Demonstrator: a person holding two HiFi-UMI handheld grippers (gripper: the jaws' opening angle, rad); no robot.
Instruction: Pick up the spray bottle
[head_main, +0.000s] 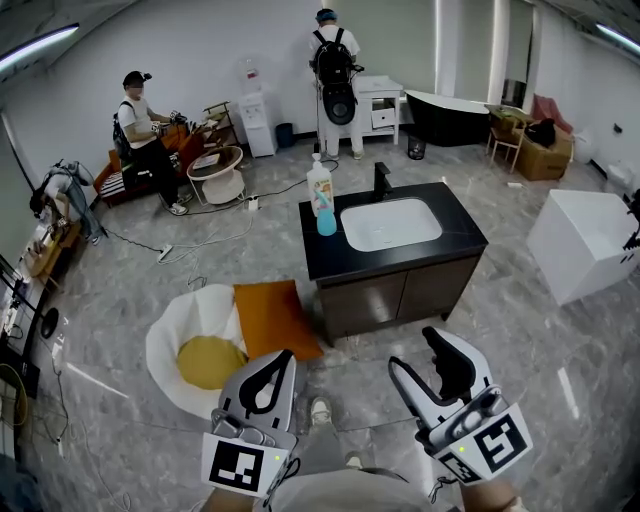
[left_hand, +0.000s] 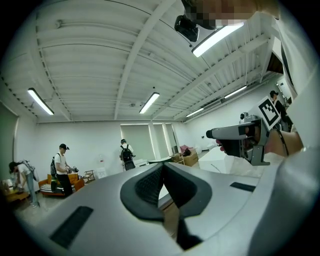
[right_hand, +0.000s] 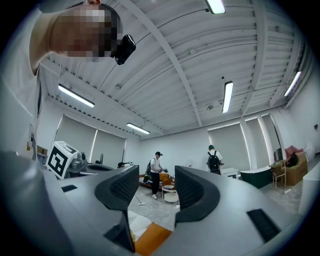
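Spray bottle (head_main: 320, 192) was seen upright on the black tabletop (head_main: 460, 215), at its left end, just beside the white sink (head_main: 390, 222). Left gripper (head_main: 283, 360) fingers were clenched together, with nothing held. Right gripper (head_main: 412, 350) fingers were released and spread apart, with nothing between them. Both grippers were held low over the floor (head_main: 560, 340), well apart from the spray bottle. An orange cushion (head_main: 272, 318) was noted just ahead of the left gripper.

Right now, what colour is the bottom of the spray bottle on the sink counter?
Light blue; the spray bottle shows best in the head view.
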